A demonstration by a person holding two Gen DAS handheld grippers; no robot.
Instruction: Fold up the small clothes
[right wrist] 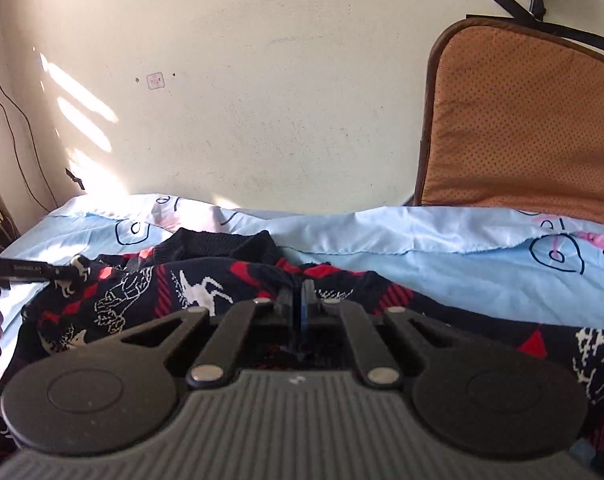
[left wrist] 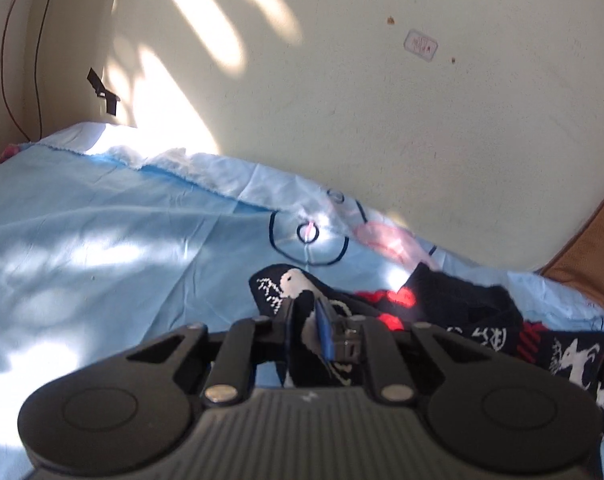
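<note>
Left wrist view: left gripper (left wrist: 315,320) pinched on dark patterned sweater (left wrist: 453,312) edge upon bed.

My own left tool (left wrist: 307,320) body covers the near part of the sweater (left wrist: 453,312), and its right end runs off the picture's edge. From the right wrist, the right tool (right wrist: 300,300) hides the knit under it, so I can't see how much cloth its tips hold. The orange cushion (right wrist: 521,120) is cut off at the right. The small wall sticker (left wrist: 420,45) is too blurred to read.
</note>
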